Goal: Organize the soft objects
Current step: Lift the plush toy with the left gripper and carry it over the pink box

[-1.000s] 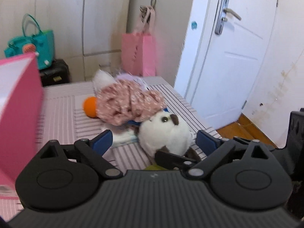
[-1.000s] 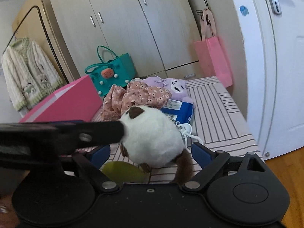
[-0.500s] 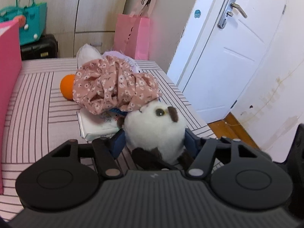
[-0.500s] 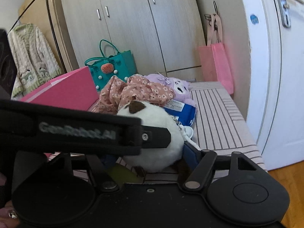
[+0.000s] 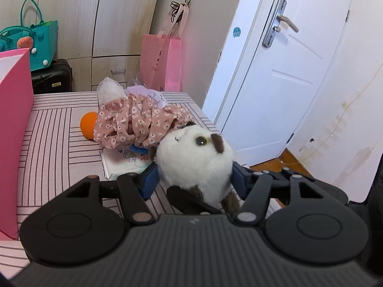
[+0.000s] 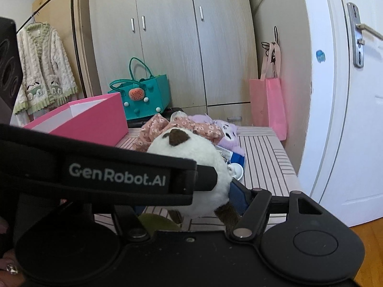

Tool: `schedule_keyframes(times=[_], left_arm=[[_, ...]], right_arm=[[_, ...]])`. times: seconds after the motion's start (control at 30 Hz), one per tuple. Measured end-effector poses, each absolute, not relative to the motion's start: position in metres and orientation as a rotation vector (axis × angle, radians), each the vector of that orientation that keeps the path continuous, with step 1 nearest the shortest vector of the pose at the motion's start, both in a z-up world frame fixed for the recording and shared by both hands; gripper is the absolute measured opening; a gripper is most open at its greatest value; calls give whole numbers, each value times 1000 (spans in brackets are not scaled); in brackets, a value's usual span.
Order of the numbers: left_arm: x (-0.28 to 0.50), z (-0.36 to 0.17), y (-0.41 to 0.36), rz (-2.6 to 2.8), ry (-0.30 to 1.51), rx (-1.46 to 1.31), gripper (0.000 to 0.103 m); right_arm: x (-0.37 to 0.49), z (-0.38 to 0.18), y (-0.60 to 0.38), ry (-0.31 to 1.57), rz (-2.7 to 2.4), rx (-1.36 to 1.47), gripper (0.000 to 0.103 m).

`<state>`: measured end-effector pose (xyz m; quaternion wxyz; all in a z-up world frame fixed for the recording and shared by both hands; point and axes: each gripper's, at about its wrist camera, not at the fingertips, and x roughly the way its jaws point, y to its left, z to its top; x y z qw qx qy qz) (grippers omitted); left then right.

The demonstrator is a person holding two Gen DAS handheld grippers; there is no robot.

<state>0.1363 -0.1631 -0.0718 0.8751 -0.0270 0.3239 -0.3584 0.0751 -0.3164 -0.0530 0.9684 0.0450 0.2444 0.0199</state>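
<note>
- Left wrist view: our left claw [image 5: 194,179] has just closed; its blue pads [image 5: 149,180] press both sides of the round white plush toy with brown patches [image 5: 195,161]. Beyond the claw a crumpled pink floral cloth [image 5: 136,125] lies on the pink striped surface [image 5: 51,148], an orange ball [image 5: 88,128] just beside it. A tall pink box [image 5: 14,129] stands to the claw's left.
- Right wrist view: our right claw [image 6: 189,198] has also closed on the same toy [image 6: 189,153]; one blue pad [image 6: 237,195] touches it, the other is hidden behind the left gripper's black body [image 6: 107,172]. A lilac plush [image 6: 226,131] lies farther ahead.
</note>
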Motion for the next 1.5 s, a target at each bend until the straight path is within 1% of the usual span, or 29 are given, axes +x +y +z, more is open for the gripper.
schedule_keyframes(times=[0.5,0.7,0.87,1.13,1.37,1.4,1.5], left_arm=[[117,-29,-126,-721,580,-101,62],[112,-12,-99,-651,621,-79,62],[100,-6,-72,-610,620,-53,61],[101,-8,-26,-579,778,-100,62],[103,-14,16,-603,947,-219,61],[103,-14,23,-608,958,-242,59],[100,-9,37,-603,942,-260,59]], right_arm=[[63,-9,-278,396,60,-44,71],[69,8,-253,461,142,-34,71],[64,17,-229,514,211,-46,71],[60,22,-188,616,312,-115,71],[47,38,-153,614,395,-239,71],[45,41,-149,605,411,-259,71],[45,50,-140,583,442,-287,71]])
